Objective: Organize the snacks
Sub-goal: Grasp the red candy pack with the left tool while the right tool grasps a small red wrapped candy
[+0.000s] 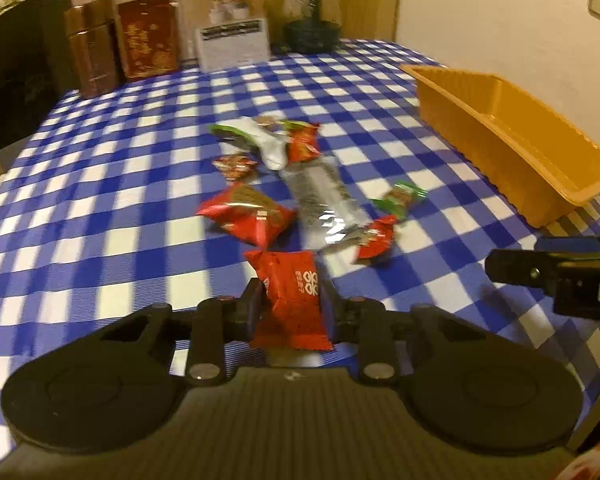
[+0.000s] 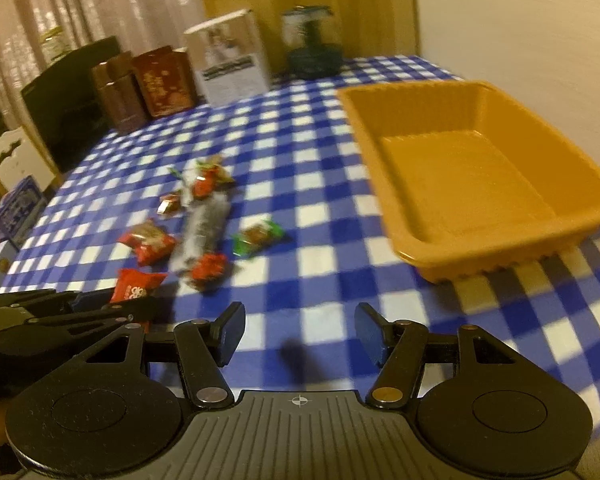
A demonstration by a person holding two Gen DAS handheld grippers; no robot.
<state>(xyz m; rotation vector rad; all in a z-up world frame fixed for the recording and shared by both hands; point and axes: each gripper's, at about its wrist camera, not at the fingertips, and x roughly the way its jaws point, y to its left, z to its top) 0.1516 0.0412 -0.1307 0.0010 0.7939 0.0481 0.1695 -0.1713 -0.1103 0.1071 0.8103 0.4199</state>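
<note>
My left gripper point(image 1: 292, 304) is shut on a red snack packet point(image 1: 290, 300) and holds it a little above the checked tablecloth; the packet also shows in the right wrist view point(image 2: 134, 286). Ahead lies a pile of snacks: a red packet point(image 1: 246, 214), a clear long packet point(image 1: 320, 196), a small green one point(image 1: 400, 198) and a small red one point(image 1: 374, 240). The orange tray point(image 2: 380, 152) stands to the right and is empty; it also shows in the left wrist view point(image 1: 500, 132). My right gripper point(image 2: 300, 334) is open and empty above the cloth, near the tray's front corner.
Brown tins point(image 1: 92, 48), a red tin point(image 1: 150, 36), a white box point(image 1: 232, 24) and a dark glass jar point(image 1: 312, 16) stand at the table's far edge. A wall is on the right. Boxes point(image 2: 16, 208) sit off the table's left side.
</note>
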